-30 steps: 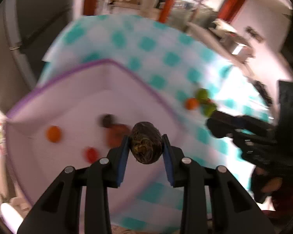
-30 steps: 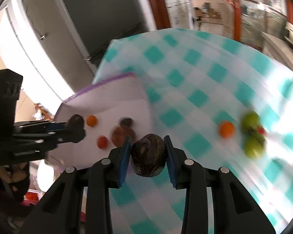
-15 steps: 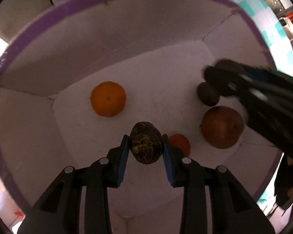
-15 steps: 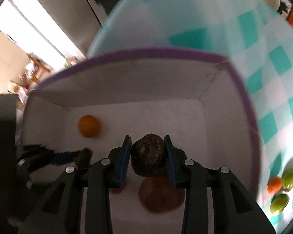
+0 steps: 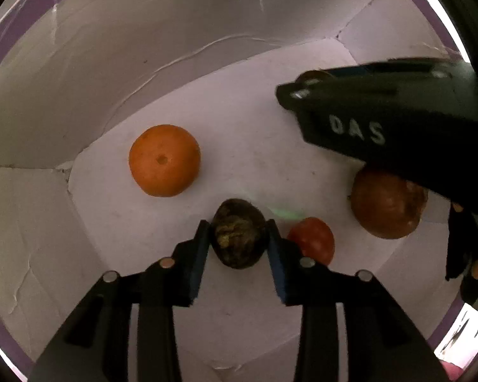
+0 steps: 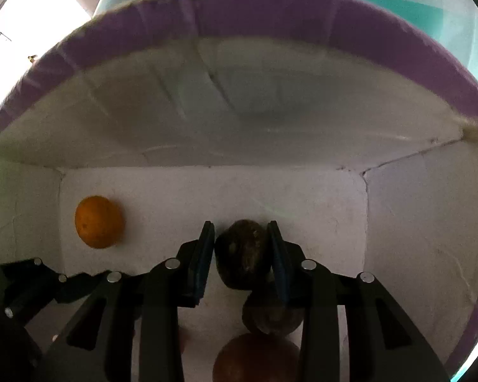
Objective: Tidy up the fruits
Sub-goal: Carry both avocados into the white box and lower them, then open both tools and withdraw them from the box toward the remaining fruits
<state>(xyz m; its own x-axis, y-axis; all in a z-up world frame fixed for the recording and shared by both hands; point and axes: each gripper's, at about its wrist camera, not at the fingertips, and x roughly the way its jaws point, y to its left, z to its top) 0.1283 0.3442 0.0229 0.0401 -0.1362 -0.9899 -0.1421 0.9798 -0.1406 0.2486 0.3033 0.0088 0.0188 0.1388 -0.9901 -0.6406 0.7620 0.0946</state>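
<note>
Both grippers are low inside a white box with a purple rim [image 5: 3, 41] [image 6: 302, 9]. My left gripper [image 5: 238, 235] is shut on a dark wrinkled fruit [image 5: 239, 232], just above the box floor. My right gripper [image 6: 242, 248] is shut on another dark wrinkled fruit [image 6: 242, 251]; it shows as a black body [image 5: 382, 121] at the right of the left wrist view. On the floor lie an orange [image 5: 164, 160] [image 6: 99, 221], a small red fruit [image 5: 312, 238], a brown round fruit [image 5: 385, 203] [image 6: 255, 359] and a small dark fruit [image 6: 267, 315].
The box walls [image 5: 95, 63] [image 6: 239, 111] close in on all sides. A teal checked tablecloth [image 6: 446, 19] shows beyond the far rim. The left gripper's body [image 6: 32, 286] lies at the lower left of the right wrist view.
Both grippers have come from above the tablecloth into the box and moved lower, each still holding its dark fruit. The fruits on the floor look larger and closer.
</note>
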